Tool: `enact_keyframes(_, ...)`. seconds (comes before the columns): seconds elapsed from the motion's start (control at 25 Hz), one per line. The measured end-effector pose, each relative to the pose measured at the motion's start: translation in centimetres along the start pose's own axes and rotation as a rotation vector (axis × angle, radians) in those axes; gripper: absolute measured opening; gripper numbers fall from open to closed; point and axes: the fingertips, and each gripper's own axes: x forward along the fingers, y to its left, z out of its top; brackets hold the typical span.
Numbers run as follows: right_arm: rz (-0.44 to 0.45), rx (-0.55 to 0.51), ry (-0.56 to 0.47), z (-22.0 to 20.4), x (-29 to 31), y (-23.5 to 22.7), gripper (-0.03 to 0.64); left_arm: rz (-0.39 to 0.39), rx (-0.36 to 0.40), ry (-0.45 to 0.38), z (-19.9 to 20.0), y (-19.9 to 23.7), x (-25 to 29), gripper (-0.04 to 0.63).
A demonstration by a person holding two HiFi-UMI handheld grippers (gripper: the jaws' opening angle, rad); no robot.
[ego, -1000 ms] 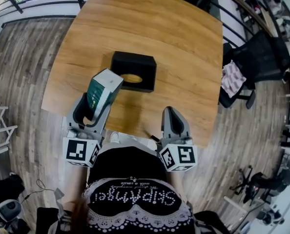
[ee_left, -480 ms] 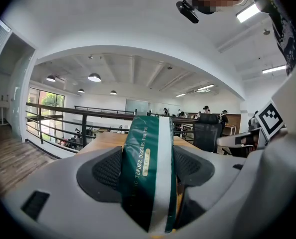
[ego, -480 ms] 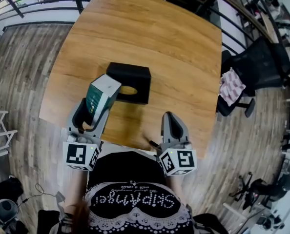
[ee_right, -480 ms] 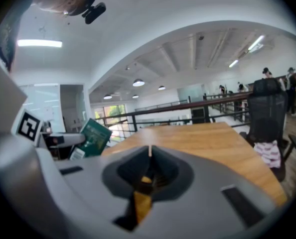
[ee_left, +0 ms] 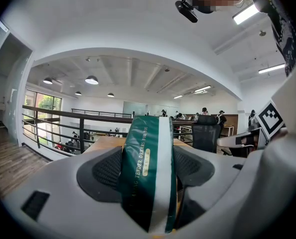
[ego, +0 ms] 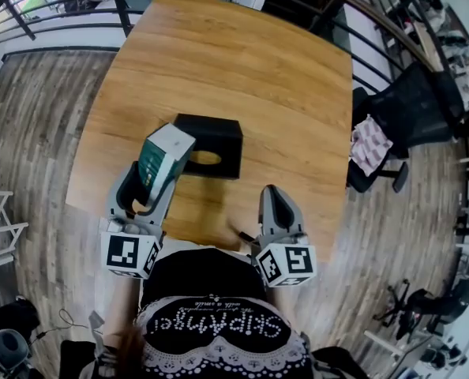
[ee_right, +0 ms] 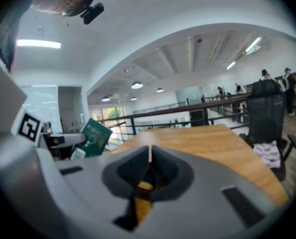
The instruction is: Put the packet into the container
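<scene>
Holding: we clamp the green-and-white packet (ego: pixel 165 153) in our left gripper (ego: pixel 151 178), just beside the black square container (ego: pixel 221 133).
Idle: jaws of our right gripper (ego: pixel 272 191) meet, empty.

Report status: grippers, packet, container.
Left gripper shut on green packet. Right gripper shut, empty. Packet aloft by black container, left side, not yet in. Nothing seen blocking its opening.

The left gripper (ego: pixel 150 181) and right gripper (ego: pixel 271 193) have smooth grey shells, fingers (ee_left: pixel 108 171) lined in black ribbed rubber, and a cube (ego: pixel 130 253) with black-and-white square markers. The person wears a black top (ego: pixel 207 279) with white lettering (ego: pixel 219 322) and a white lace trim (ego: pixel 219 359).
</scene>
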Motion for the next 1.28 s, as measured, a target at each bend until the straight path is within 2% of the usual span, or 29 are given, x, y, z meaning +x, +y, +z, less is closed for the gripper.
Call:
enact_keyframes(0.52,-0.048,0.014,-0.013,0.7,0.8,1.2,0.037,-0.042,0.012,-0.009,1.3,2.0,0.8,0.344)
enact_keyframes(1.04,-0.085,0.042,-0.014,-0.4,0.8,0.8,0.037,-0.031,0.037,0.005,1.3,3.8,0.2,0.344)
enact_keyframes(1.28,-0.112,0.055,-0.014,-0.8,0.5,0.3,0.038,-0.119,0.118,-0.031,3.2,3.8,0.6,0.342)
